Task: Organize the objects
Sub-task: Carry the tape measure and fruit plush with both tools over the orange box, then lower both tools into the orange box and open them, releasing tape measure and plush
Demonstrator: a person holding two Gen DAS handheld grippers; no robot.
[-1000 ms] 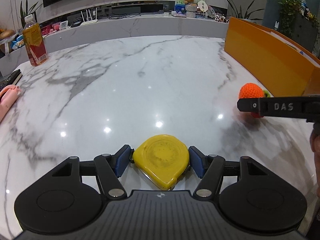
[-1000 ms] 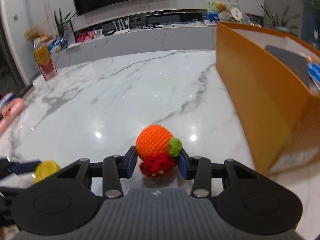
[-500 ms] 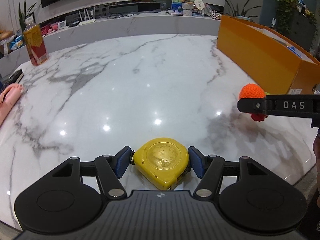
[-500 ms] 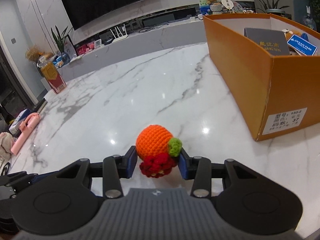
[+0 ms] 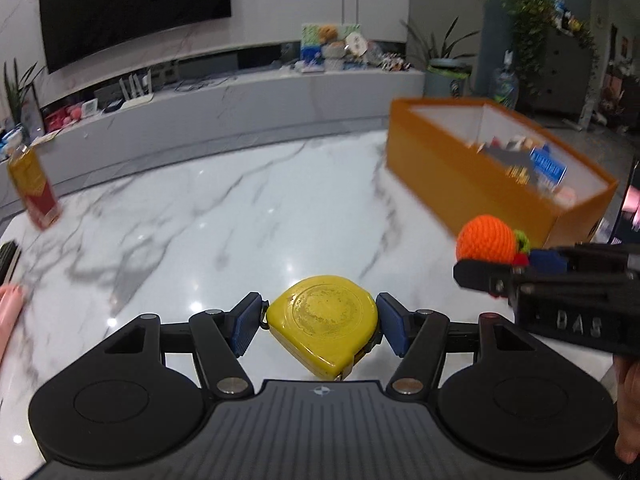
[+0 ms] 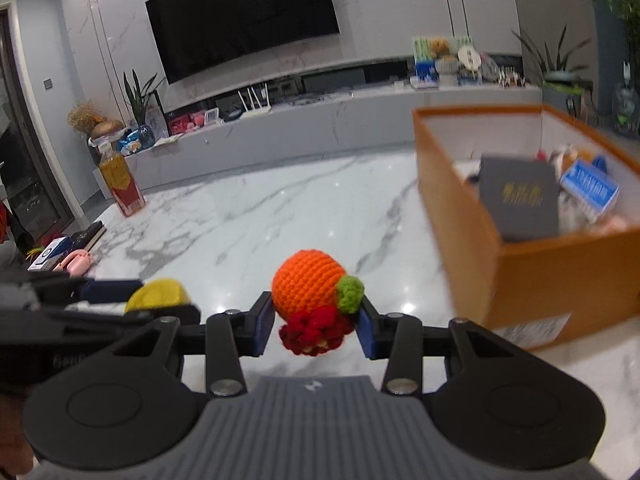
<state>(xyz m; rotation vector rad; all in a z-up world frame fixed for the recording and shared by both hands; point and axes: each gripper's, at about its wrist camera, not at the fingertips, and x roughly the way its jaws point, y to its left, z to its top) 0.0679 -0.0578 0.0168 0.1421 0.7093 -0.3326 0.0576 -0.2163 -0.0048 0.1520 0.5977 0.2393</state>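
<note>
My left gripper (image 5: 320, 324) is shut on a yellow tape measure (image 5: 324, 320) and holds it above the marble table (image 5: 224, 216). My right gripper (image 6: 314, 324) is shut on an orange crocheted ball (image 6: 308, 290) with a green leaf and red flower, also held above the table. In the left wrist view the ball (image 5: 486, 240) and the right gripper (image 5: 520, 268) show at the right. In the right wrist view the tape measure (image 6: 158, 300) shows at the left. An open orange box (image 6: 560, 264) holding a grey booklet and several small items stands to the right; it also shows in the left wrist view (image 5: 460, 184).
A bottle of amber drink (image 6: 120, 184) stands at the table's far left. A pink object (image 6: 74, 260) and a dark flat item (image 6: 86, 236) lie at the left edge. A low white cabinet (image 6: 320, 116) with clutter runs behind the table.
Both grippers have risen well above the table with their objects. The view now looks down into the open orange box, and the two grippers are closer together.
</note>
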